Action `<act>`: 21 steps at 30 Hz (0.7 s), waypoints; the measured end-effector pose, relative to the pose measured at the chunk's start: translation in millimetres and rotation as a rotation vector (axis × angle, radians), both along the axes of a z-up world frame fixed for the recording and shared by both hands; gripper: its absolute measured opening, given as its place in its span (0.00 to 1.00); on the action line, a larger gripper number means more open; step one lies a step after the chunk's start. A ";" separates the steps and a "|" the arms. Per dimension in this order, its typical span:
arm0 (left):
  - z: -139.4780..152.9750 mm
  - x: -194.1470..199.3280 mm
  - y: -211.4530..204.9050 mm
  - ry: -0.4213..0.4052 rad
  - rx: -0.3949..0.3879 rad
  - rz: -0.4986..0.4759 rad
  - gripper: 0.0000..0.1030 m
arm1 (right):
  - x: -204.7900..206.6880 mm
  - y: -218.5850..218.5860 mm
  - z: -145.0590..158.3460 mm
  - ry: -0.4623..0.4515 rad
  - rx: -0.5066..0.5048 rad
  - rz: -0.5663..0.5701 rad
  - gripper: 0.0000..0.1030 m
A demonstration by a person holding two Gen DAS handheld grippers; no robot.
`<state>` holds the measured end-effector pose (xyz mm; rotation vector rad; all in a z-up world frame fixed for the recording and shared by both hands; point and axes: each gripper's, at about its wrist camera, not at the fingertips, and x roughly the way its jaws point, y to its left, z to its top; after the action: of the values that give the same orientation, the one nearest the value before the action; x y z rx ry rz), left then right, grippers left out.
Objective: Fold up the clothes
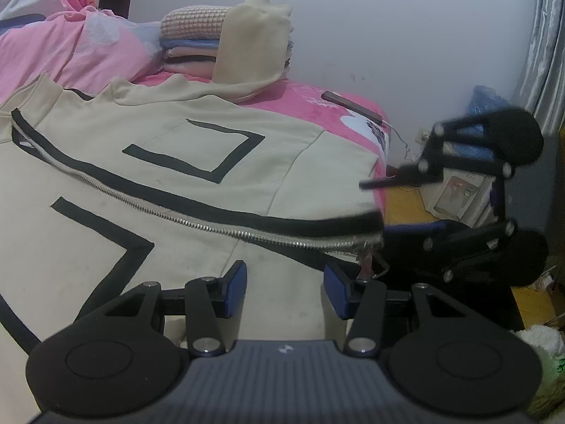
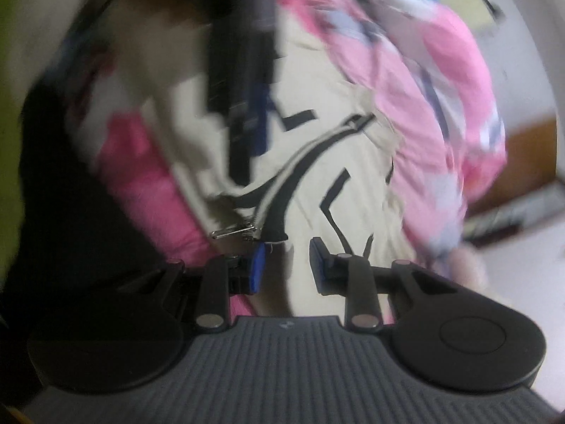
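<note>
A cream jacket (image 1: 176,183) with black stripes and a silver zipper (image 1: 176,217) lies spread on the pink bed. My left gripper (image 1: 286,291) hovers low over its near hem, jaws apart, with flat cloth showing between the blue pads. My right gripper (image 1: 372,203) comes in from the right, rolled on its side, at the hem where the zipper ends. The right wrist view is blurred. There the jacket (image 2: 317,162) runs away from my right gripper (image 2: 287,266). Cream hem lies between its parted pads, and the zipper pull (image 2: 235,231) sits just past the left pad.
A stack of folded clothes (image 1: 190,42) stands at the back by the white wall, with the jacket's sleeve (image 1: 250,46) draped up against it. A crumpled pink quilt (image 1: 70,46) lies at the back left. A dark flat object (image 1: 351,106) rests near the bed's right edge, beyond which is orange floor (image 1: 406,205).
</note>
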<state>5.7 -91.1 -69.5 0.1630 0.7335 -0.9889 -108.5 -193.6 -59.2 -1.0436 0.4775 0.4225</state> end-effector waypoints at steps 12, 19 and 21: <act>-0.3 0.0 -1.4 0.003 -0.002 0.010 0.49 | -1.8 11.0 -11.7 0.069 0.066 0.040 0.17; 0.6 -0.6 0.4 0.005 -0.002 0.008 0.49 | 24.5 -14.5 16.0 0.178 0.445 -0.164 0.06; 1.0 -1.0 1.8 0.007 -0.002 0.009 0.49 | 29.6 -22.7 22.4 0.178 0.546 -0.212 0.06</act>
<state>4.6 -89.3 -68.5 0.1543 0.7390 -0.9821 -78.9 -216.3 -36.8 -0.4247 0.5841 0.4258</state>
